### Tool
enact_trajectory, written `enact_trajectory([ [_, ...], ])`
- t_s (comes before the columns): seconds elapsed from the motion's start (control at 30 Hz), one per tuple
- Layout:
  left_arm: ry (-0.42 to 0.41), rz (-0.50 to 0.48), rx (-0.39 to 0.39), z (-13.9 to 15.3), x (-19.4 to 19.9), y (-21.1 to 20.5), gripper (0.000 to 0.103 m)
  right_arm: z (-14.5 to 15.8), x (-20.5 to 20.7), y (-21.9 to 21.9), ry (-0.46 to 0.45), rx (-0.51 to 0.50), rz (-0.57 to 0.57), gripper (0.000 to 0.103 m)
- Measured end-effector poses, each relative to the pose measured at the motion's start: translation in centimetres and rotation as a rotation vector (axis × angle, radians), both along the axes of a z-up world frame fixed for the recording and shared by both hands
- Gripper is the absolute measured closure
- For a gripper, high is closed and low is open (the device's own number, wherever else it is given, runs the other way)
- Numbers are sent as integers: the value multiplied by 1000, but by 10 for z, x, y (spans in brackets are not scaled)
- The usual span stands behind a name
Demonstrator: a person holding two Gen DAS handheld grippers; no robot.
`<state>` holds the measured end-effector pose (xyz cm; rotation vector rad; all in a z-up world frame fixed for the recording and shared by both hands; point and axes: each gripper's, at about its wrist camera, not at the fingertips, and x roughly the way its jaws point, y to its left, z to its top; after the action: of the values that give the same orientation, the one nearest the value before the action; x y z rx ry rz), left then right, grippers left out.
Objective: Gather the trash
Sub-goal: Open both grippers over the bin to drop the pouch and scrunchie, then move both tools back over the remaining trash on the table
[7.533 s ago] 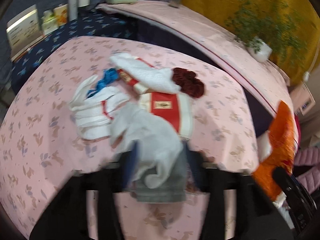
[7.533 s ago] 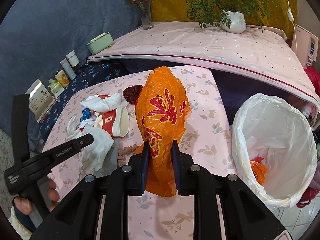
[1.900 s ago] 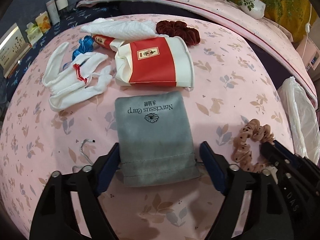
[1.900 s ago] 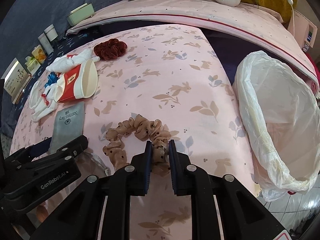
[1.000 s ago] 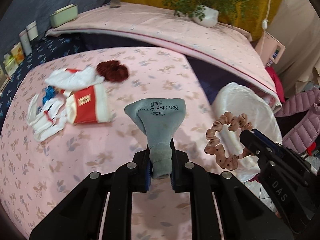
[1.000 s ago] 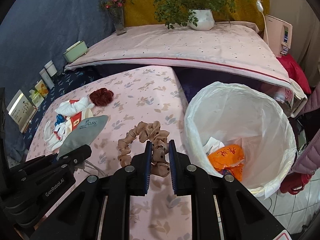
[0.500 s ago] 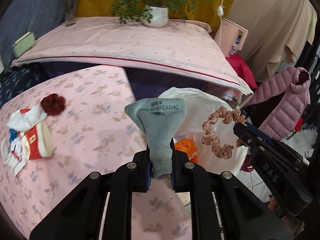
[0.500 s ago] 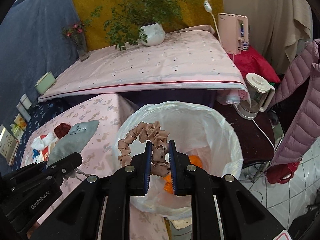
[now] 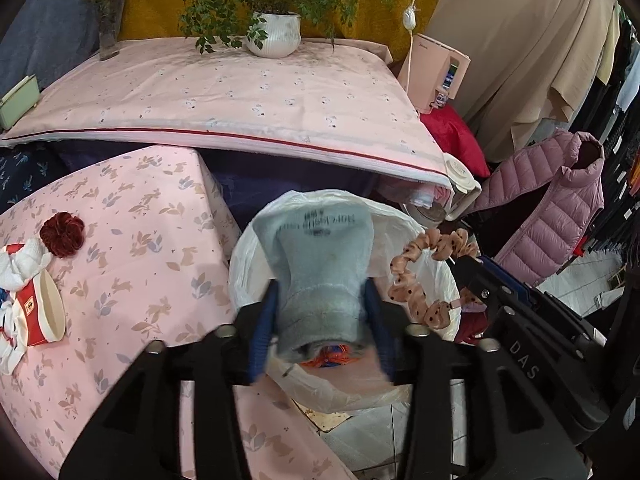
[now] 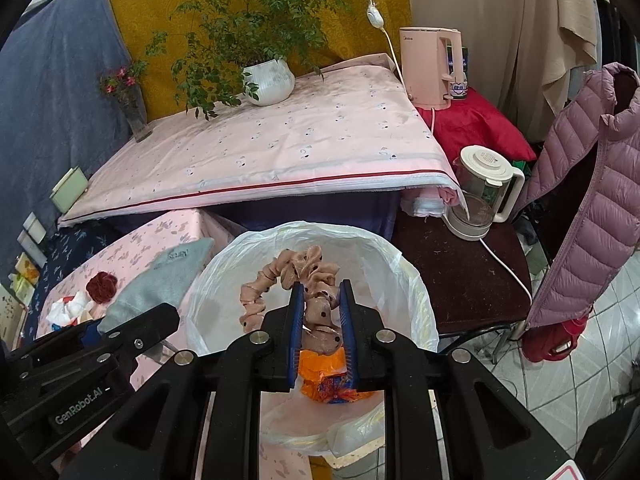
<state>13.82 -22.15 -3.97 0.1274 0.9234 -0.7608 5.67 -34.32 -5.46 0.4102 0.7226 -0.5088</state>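
My left gripper (image 9: 320, 304) hangs over the white-lined trash bin (image 9: 248, 264), its jaws spread wide, with the grey drawstring pouch (image 9: 324, 264) loose and blurred between them. My right gripper (image 10: 320, 312) is over the same bin (image 10: 416, 292); its jaws stand a little apart with the tan dotted scrunchie (image 10: 300, 280) still between the pads. The scrunchie (image 9: 420, 276) and the right gripper also show in the left wrist view. An orange bag (image 10: 324, 376) lies in the bin.
On the pink floral table (image 9: 132, 248) lie a dark red scrunchie (image 9: 62, 234), a red-and-white paper cup (image 9: 40, 312) and white gloves (image 9: 20, 264). Behind is a higher pink-covered table (image 10: 280, 140) with a potted plant (image 10: 268, 80). A kettle (image 10: 480, 196) and a pink jacket (image 10: 592, 208) stand right.
Both grippers moved further over the bin. The left jaws have opened and the grey pouch is slipping free. The right jaws have widened slightly around the tan scrunchie.
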Motion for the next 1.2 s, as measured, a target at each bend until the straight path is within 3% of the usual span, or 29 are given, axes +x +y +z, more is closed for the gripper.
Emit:
enact_trajectory([
  [0.37,-15,40,-9,5,7,15,52,6,6,8,-13,-18,16,78],
  [0.53,-20,71,-9,6,11,27,52,11,9,13,-26,-31,15,60],
  [1.2,-33,264,-5,3,30,109,51,20,30,76,-22,-37,140,48],
])
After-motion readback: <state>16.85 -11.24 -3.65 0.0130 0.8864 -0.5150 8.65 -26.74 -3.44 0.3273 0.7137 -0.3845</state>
